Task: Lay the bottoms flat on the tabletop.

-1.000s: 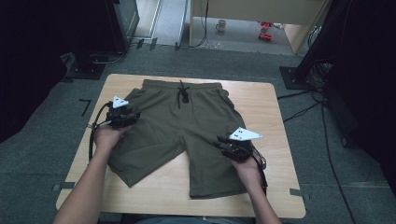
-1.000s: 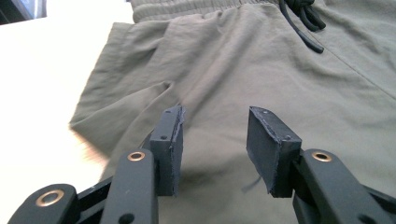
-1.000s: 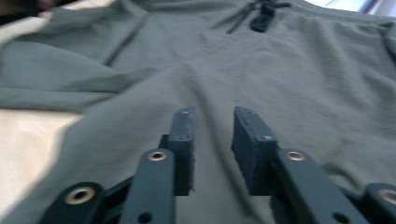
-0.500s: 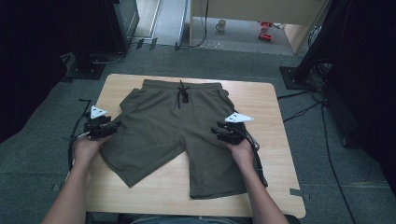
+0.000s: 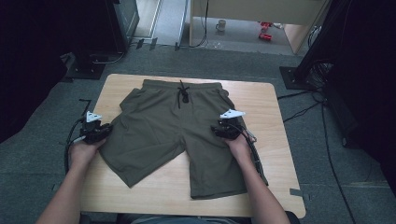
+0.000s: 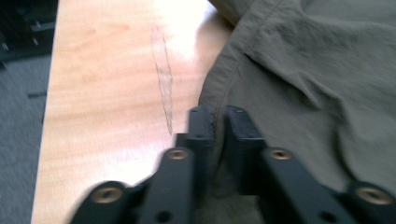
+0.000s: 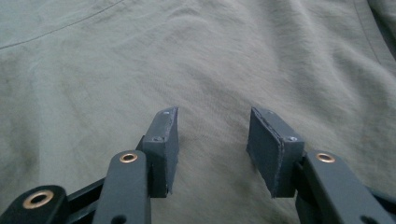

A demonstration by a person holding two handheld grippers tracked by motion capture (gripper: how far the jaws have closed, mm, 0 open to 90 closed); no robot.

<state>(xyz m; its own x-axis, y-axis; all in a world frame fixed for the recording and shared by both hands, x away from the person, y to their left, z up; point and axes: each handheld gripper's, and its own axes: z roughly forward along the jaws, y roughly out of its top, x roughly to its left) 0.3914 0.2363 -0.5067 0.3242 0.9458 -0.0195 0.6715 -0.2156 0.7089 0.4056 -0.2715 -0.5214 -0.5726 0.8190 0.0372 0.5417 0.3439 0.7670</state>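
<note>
Left claw [image 6: 215, 122]: just clamped onto shorts [image 5: 177, 135] side hem, frame's left.
Right claw [image 7: 212, 140]: spreading, empty, over right leg.
Shorts axis: waistband up-frame on surface [image 5: 261, 98].

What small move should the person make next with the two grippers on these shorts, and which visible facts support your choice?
Probably close the right gripper on the cloth beneath it. Its jaws have just been opening and stand apart over the olive shorts with no fold pinched yet, while the left gripper has just closed on the shorts' outer edge beside the bare table. With both sides held, the shorts could then be lifted or folded.
</note>
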